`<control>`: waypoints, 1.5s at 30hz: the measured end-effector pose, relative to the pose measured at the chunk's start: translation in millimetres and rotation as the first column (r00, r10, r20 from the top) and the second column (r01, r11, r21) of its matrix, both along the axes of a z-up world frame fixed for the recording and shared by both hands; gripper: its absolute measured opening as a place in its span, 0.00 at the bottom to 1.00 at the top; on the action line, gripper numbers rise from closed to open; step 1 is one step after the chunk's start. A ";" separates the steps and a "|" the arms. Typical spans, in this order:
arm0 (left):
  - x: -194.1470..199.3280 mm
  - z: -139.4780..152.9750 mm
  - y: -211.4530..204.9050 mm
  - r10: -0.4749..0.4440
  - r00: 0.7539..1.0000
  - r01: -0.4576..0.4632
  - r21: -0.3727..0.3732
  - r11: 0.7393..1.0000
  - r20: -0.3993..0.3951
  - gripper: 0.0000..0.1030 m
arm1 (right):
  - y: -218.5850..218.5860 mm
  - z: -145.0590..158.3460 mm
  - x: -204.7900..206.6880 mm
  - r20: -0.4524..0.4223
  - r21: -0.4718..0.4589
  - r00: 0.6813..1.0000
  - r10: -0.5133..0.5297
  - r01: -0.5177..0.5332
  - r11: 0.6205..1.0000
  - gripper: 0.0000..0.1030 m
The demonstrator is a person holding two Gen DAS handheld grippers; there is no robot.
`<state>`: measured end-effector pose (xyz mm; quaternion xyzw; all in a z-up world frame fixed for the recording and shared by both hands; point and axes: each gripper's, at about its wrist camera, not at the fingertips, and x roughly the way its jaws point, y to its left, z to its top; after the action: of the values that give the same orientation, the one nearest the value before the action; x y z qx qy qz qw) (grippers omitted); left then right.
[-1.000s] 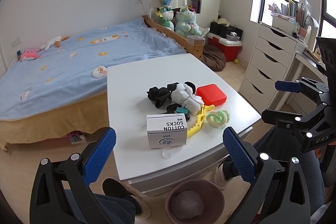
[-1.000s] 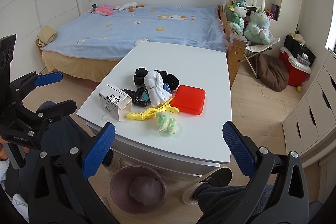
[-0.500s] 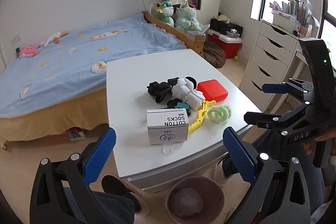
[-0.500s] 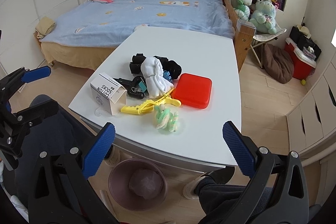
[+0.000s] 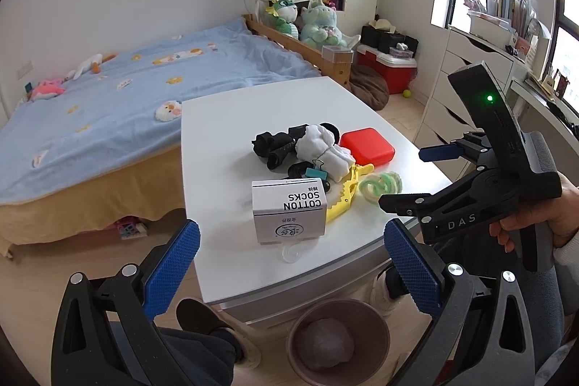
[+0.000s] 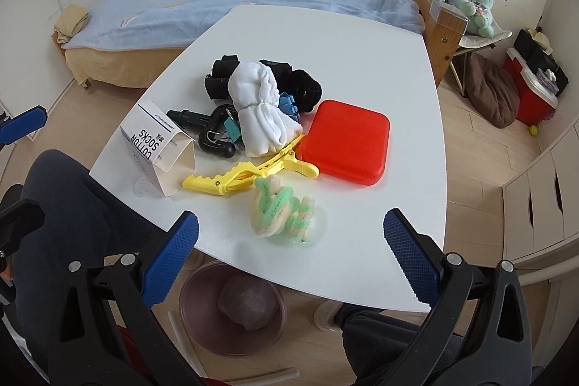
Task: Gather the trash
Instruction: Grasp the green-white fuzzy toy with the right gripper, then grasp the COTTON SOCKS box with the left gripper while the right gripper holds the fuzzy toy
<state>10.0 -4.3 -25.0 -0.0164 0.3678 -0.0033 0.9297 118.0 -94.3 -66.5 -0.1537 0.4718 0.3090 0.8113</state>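
Observation:
A pile lies on the white table (image 5: pixel 231 118) (image 6: pixel 362 38): a COTTON SOCKS box (image 5: pixel 287 210) (image 6: pixel 157 141), white socks (image 5: pixel 324 147) (image 6: pixel 262 107), black socks (image 6: pixel 304 87), a yellow clip (image 6: pixel 249 174), a red case (image 5: pixel 367 145) (image 6: pixel 345 141) and a green-and-cream fuzzy twist (image 5: pixel 380 185) (image 6: pixel 284 212). A mauve bin (image 5: pixel 338 337) (image 6: pixel 233 304) with crumpled paper inside stands on the floor under the near table edge. My left gripper (image 5: pixel 289 268) is open, short of the box. My right gripper (image 6: pixel 289 250) is open just before the fuzzy twist; it also shows in the left wrist view (image 5: pixel 409 179).
A bed with a blue cover (image 5: pixel 108 104) lies behind the table. White drawers (image 5: pixel 466 75) and a red cooler (image 5: pixel 385 69) stand to the right. A person's legs and shoes (image 5: pixel 206 317) are beside the bin. A hand (image 5: pixel 535 216) holds the right gripper's handle.
Both grippers have moved forward towards the table; the pile looks larger in both views. The right gripper has swung in over the table's right edge. Nothing has been picked up.

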 end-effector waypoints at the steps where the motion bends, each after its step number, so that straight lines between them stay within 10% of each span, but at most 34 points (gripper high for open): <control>1: -0.1 -0.1 0.5 0.000 1.000 0.000 -0.002 1.000 -0.001 0.95 | 0.8 -1.5 0.7 -0.006 0.001 1.000 0.003 -0.003 1.000 0.97; 19: 4.6 -4.6 -0.2 -0.003 1.000 0.003 -0.011 1.000 -0.010 0.95 | 5.4 -12.4 5.8 -0.042 -0.002 0.999 0.024 -0.024 1.000 0.16; 45: 68.0 -41.1 3.1 -0.005 0.980 0.007 0.011 1.000 -0.199 0.95 | -21.8 15.6 -8.7 -0.020 0.083 1.000 -0.001 0.002 0.997 0.14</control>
<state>78.0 -1.1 -66.1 -0.0102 0.4591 -0.0022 0.8883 109.3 -116.1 -50.8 -0.1166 0.4668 0.3293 0.8125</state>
